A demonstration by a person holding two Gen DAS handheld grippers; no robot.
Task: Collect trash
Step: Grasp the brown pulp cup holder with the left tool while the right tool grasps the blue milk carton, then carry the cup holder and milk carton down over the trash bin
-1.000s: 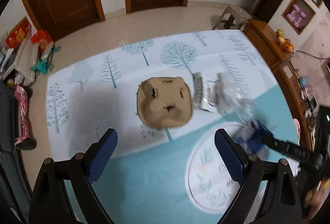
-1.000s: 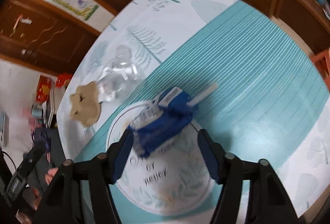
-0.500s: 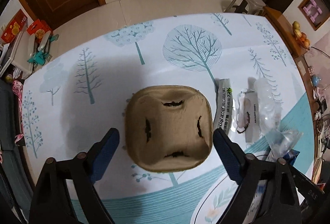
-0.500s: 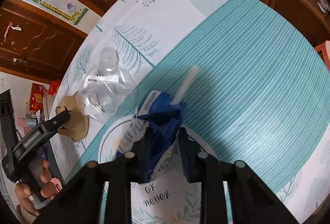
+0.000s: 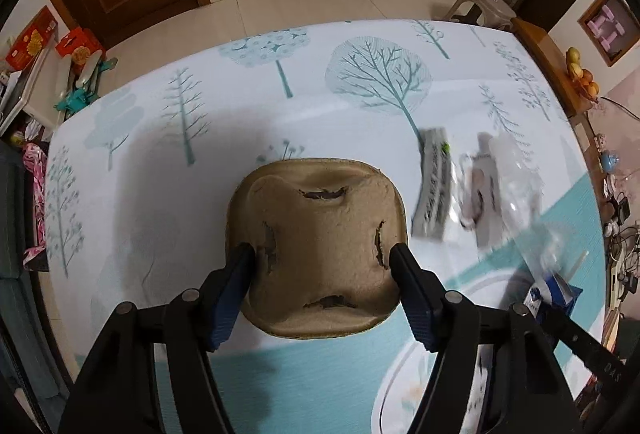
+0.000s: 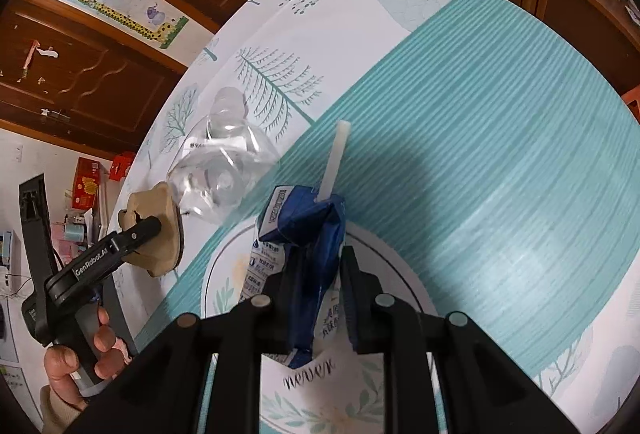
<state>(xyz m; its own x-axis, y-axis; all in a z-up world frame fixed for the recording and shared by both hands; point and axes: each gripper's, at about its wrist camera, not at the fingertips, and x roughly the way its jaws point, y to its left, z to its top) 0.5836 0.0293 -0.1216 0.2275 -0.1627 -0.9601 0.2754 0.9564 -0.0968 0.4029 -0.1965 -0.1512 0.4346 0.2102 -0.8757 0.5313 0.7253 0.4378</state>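
The left tongs [image 5: 320, 254] have just been closing, and their blue pads now sit against both sides of the brown pulp tray [image 5: 316, 246], which lies upside down on the worktop [image 5: 160, 194]; whether they press hard enough to pinch it I cannot tell. The right tongs [image 6: 314, 274] are pinched on a crumpled blue carton [image 6: 308, 230] with a white straw [image 6: 334, 162] sticking out of its top, over a round printed patch on the cloth. Just beyond the carton lies a crushed clear bottle [image 6: 224, 162], and beside the tray lie a grey wrapper [image 5: 432, 190] and a blurred white wrapper [image 5: 480, 194]. A hand [image 6: 80, 354] grips the left tool's handle.
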